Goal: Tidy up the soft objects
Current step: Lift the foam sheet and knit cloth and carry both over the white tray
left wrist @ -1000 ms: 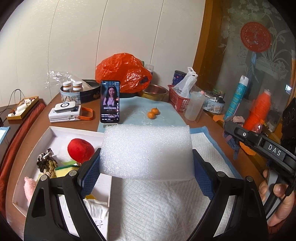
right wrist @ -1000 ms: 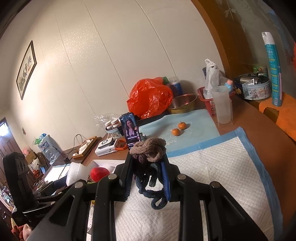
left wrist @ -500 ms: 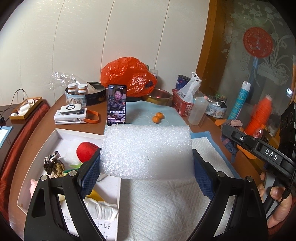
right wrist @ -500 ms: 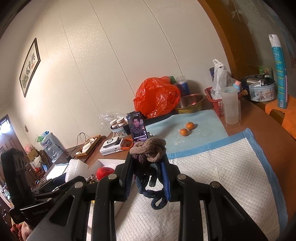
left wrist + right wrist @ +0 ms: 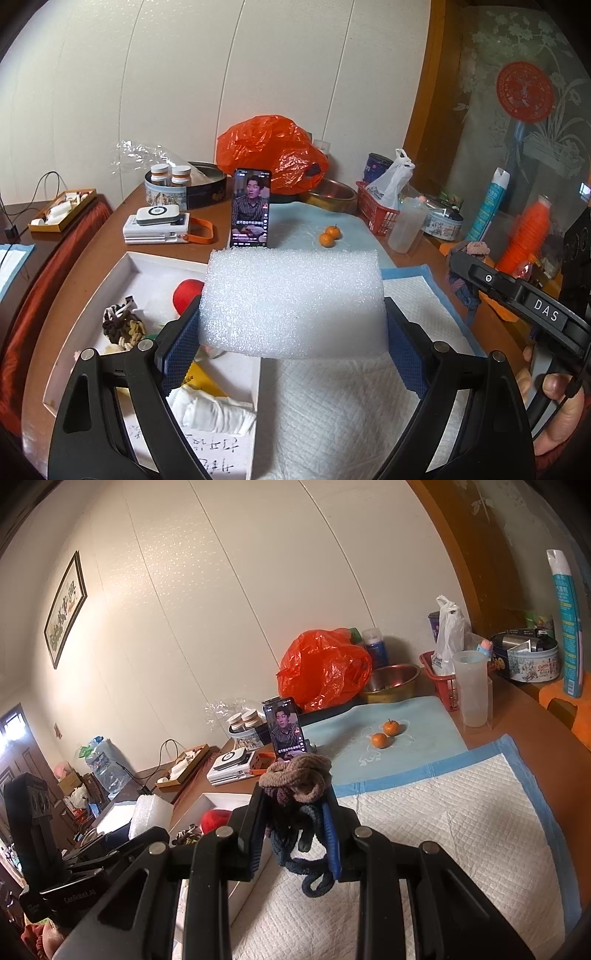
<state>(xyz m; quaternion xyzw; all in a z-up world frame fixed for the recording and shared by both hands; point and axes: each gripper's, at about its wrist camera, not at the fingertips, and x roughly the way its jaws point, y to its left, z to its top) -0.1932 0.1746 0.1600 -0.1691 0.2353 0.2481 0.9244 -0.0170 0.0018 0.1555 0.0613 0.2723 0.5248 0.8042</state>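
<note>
both grippers are loaded: the left gripper [image 5: 291,354] has its fingers spread wide around the white foam block [image 5: 291,302], while the right gripper [image 5: 295,838] pinches the knotted cords [image 5: 295,786] tight above the quilted pad [image 5: 443,842]. the foam should probably be lowered flat into a bare part of the white tray [image 5: 155,273] without extra squeeze, since it dents easily.

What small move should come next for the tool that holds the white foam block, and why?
Probably carry the left tool leftward and lower the white foam block into the white box. The block is clamped and held above the quilted pad, partly over the box edge; the box already holds soft items, such as a red ball.
</note>
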